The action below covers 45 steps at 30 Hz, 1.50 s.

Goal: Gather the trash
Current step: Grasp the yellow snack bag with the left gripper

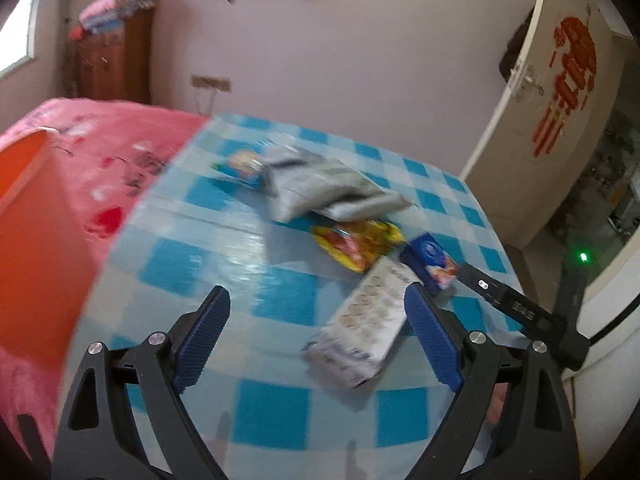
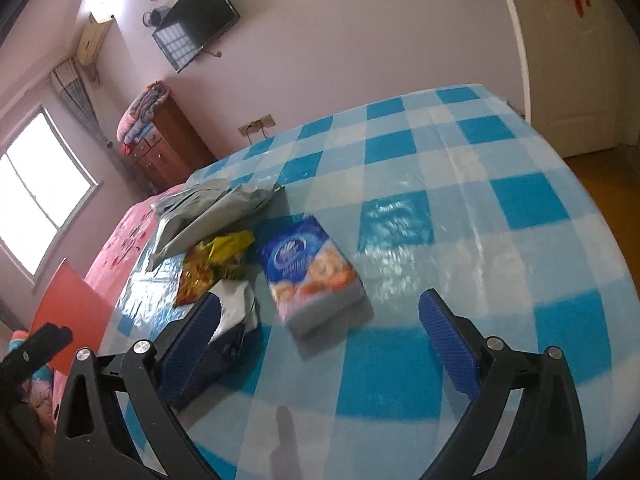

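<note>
Trash lies on a blue-and-white checked table (image 1: 208, 264) (image 2: 500, 216). There is a grey foil bag (image 1: 320, 184) (image 2: 208, 212), a yellow-orange snack wrapper (image 1: 356, 242) (image 2: 212, 264), a blue tissue pack (image 1: 432, 262) (image 2: 312, 272), a white patterned wrapper (image 1: 368, 320) (image 2: 234, 308) and a small colourful packet (image 1: 242, 164) at the far side. My left gripper (image 1: 316, 300) is open and empty, above the table, its right finger beside the white wrapper. My right gripper (image 2: 320, 308) is open and empty, with the tissue pack between its fingers and ahead. Its body shows in the left wrist view (image 1: 520, 308).
A bed with a pink cover (image 1: 100, 168) (image 2: 128, 232) adjoins the table's left side. An orange-red bin or board (image 1: 36, 240) (image 2: 72, 316) stands left of the table. A wooden cabinet (image 1: 116, 60), a wall TV (image 2: 196, 20) and a door (image 1: 560, 112) lie beyond.
</note>
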Each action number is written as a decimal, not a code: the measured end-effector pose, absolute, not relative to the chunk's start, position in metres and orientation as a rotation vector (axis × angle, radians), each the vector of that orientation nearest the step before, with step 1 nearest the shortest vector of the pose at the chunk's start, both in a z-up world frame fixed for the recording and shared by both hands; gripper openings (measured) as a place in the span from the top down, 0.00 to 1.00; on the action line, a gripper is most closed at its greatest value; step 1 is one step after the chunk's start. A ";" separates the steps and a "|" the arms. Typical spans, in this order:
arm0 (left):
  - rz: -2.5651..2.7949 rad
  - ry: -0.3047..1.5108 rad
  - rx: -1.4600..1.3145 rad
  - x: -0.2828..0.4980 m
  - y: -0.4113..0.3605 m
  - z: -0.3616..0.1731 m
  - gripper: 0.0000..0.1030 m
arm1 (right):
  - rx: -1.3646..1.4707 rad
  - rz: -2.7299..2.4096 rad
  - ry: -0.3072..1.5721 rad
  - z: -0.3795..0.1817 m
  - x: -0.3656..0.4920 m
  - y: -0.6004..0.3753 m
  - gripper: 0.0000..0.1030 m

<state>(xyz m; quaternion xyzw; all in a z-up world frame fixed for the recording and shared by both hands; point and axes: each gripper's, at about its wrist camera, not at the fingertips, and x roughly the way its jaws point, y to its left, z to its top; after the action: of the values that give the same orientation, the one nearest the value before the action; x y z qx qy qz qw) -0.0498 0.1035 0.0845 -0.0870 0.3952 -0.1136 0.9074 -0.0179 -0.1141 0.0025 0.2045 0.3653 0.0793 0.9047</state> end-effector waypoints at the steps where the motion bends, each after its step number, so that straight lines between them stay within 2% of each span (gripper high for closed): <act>1: -0.245 0.839 -0.194 -0.042 0.098 0.081 0.13 | 0.418 0.174 0.757 0.002 -0.012 -0.114 0.05; 13: -0.240 0.945 -0.224 0.020 0.045 0.059 0.13 | 0.301 0.186 0.799 -0.004 0.008 -0.109 0.05; 37: -0.112 1.052 -0.208 0.076 0.015 0.024 0.14 | 0.256 0.286 0.822 -0.008 0.005 -0.108 0.05; 39: -0.093 1.059 -0.199 0.079 0.014 0.024 0.21 | 0.252 0.288 0.819 -0.007 0.004 -0.107 0.05; 45: -0.087 1.053 -0.184 0.078 0.010 0.023 0.33 | 0.253 0.296 0.821 -0.007 0.004 -0.106 0.05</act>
<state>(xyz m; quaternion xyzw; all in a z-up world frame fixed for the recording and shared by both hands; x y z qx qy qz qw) 0.0782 0.0098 0.0235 -0.0878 0.5016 -0.0413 0.8597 0.0044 -0.1064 -0.0074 0.1224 0.3963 0.1432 0.8986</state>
